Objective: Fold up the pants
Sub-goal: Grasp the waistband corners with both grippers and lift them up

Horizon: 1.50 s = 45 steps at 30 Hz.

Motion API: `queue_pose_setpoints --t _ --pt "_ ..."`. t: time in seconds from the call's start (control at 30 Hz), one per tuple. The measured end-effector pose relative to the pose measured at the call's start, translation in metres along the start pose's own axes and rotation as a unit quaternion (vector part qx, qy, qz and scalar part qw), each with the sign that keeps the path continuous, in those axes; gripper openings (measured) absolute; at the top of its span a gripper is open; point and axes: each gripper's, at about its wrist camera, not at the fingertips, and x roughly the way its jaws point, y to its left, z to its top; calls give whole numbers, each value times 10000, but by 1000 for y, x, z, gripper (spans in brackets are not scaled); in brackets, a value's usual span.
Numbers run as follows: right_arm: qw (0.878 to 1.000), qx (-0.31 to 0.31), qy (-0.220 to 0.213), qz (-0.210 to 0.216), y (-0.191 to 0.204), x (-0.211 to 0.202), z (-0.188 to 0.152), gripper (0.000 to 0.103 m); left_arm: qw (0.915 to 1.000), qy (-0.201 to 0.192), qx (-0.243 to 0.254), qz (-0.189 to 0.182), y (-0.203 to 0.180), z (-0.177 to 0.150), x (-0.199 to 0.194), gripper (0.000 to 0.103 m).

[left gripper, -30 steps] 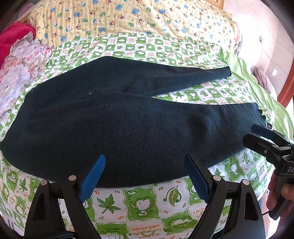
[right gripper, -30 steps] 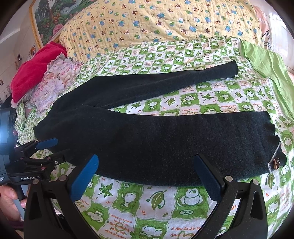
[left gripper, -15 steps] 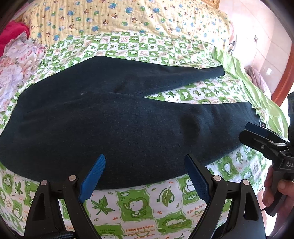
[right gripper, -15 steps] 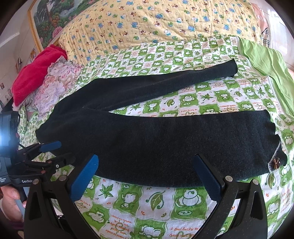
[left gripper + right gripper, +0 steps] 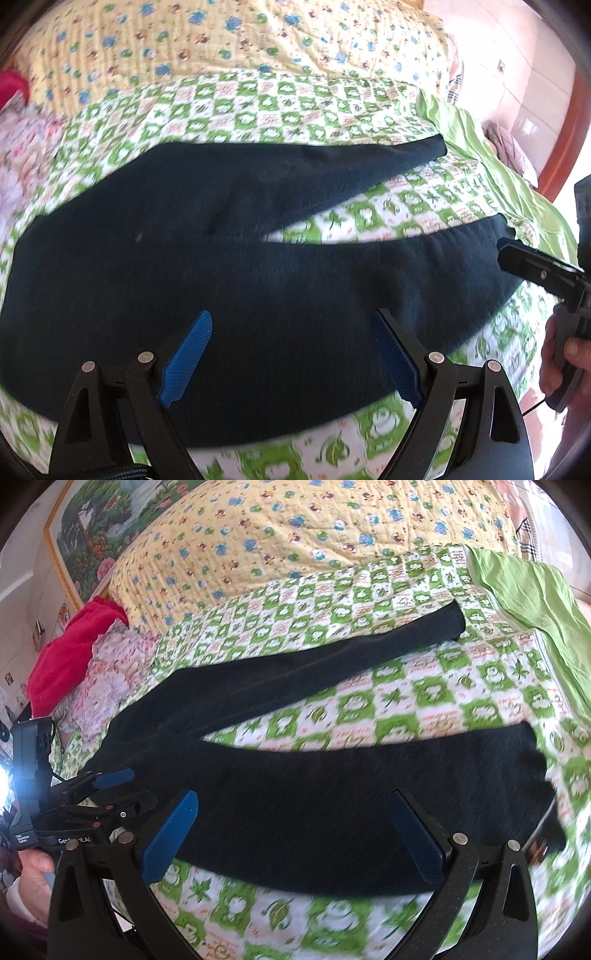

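Note:
Dark navy pants (image 5: 229, 266) lie flat on the bed, waist to the left, both legs spread to the right in a V. They also show in the right wrist view (image 5: 332, 786). My left gripper (image 5: 291, 354) is open, its blue pads over the near edge of the waist and thigh part, holding nothing. My right gripper (image 5: 295, 834) is open over the near leg, holding nothing. The right gripper also shows in the left wrist view (image 5: 532, 264) by the near leg's cuff. The left gripper shows in the right wrist view (image 5: 110, 790) by the waist.
A green-and-white checked sheet (image 5: 424, 686) covers the bed. A yellow patterned quilt (image 5: 295, 528) lies behind. A red garment (image 5: 70, 653) and floral cloth (image 5: 107, 679) sit at the left. A green cloth (image 5: 535, 602) lies at the right edge.
Both grippers have moved forward over the pants; their pads now overlap the dark fabric instead of the sheet. Both stay open.

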Motion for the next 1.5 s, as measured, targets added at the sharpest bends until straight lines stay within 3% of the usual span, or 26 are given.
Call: queue_pose_setpoints --t 0.33,0.63,0.8,1.0,1.07,1.1,1.17,1.27,1.33,1.5 --pt "9994 334 10 -133 -55 10 61 103 9977 -1 664 -165 -3 75 30 88" --pt "9973 602 14 -431 -116 36 136 103 9908 189 1302 -308 -2 140 84 88" --pt "9951 791 185 -563 -146 58 165 101 9867 455 1336 -807 12 169 119 88" --pt "9938 750 482 -657 -164 85 186 90 9765 836 1524 -1273 19 194 158 87" --pt "9930 731 610 -696 -169 95 189 80 9746 998 1516 -1312 19 196 169 81" --pt "9927 723 668 -701 -170 99 189 68 9724 1138 1526 -1351 18 195 176 77" --pt "9926 708 728 -674 -170 105 188 39 9698 1337 1533 -1348 17 193 185 47" --pt "9928 653 631 -775 -168 100 186 20 9692 1354 1623 -1261 17 187 186 25" --pt "9945 747 446 -583 -169 90 184 15 9684 1342 1592 -1375 19 184 179 10" --pt "9950 946 172 -258 -168 65 176 10 9686 1042 1620 -1572 15 173 135 7"
